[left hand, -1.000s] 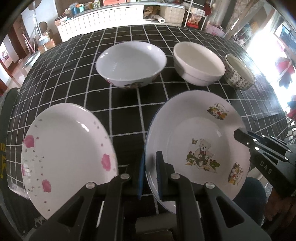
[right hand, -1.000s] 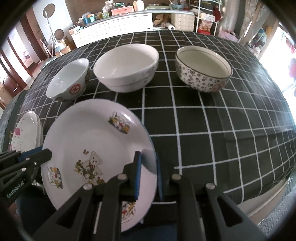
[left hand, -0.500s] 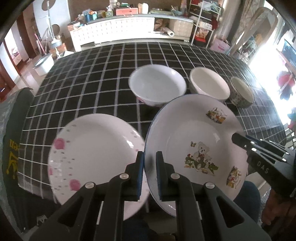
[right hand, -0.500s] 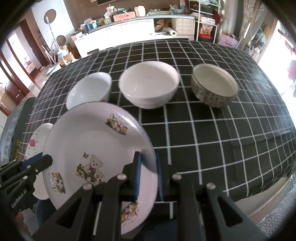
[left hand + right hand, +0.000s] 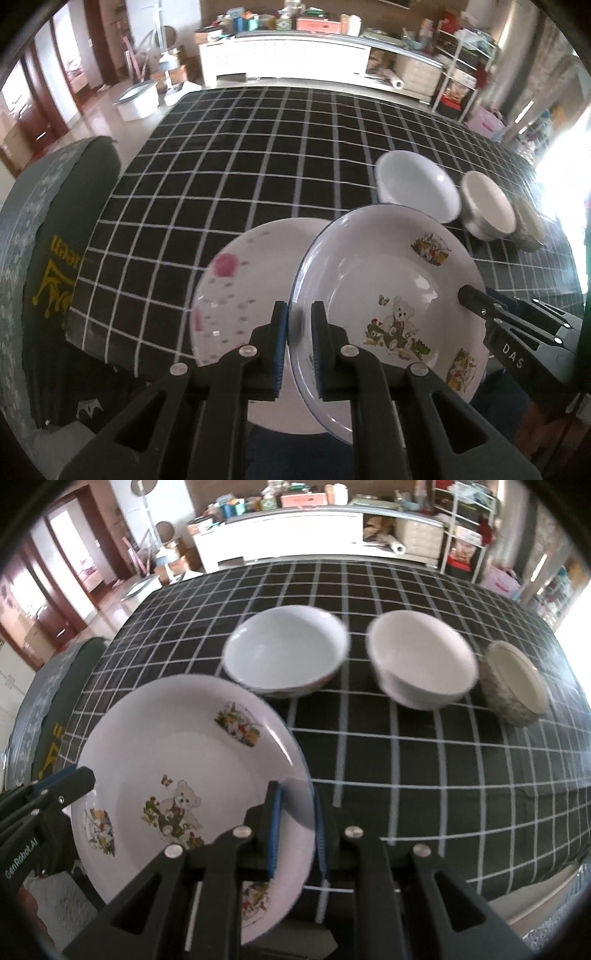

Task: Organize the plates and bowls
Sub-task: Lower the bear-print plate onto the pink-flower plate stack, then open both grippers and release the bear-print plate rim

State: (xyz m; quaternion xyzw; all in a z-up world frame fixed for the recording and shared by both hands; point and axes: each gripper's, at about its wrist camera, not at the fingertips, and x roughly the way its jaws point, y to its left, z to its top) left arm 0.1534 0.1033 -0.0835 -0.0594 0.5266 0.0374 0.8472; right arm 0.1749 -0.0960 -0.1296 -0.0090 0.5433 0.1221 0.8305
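Both wrist cameras now sit higher and farther back than a second ago, so the black tablecloth with a white grid [image 5: 229,206] shows down to its near hem and the three bowls look smaller and more distant. Left gripper [image 5: 297,345]: jaws nearly closed, pinching the left rim of the white deep plate printed with a teddy bear and cartoon patches [image 5: 391,295]. Right gripper [image 5: 297,829]: jaws equally narrow, clamped on the opposite, right rim of the same plate [image 5: 184,760]; each gripper's black tip appears at the plate's far edge in the other's view. The teddy-bear plate is held between the two tools, above the near edge of the table. Beneath it and to its left lies a white flat plate with pink rose prints and small grey dots [image 5: 243,295], partly overlapped by the held plate in the left wrist view and jutting past the table's near hem. Farther back, a row of three bowls stands on the cloth: a wide white bowl with a printed band on its outer wall [image 5: 286,651], a plain white footed bowl [image 5: 423,662] just beside it, and a smaller bowl with a dark speckled outer wall and cream inside [image 5: 515,683] at the right end. Beyond the table runs a long white cabinet topped with clutter [image 5: 288,535]
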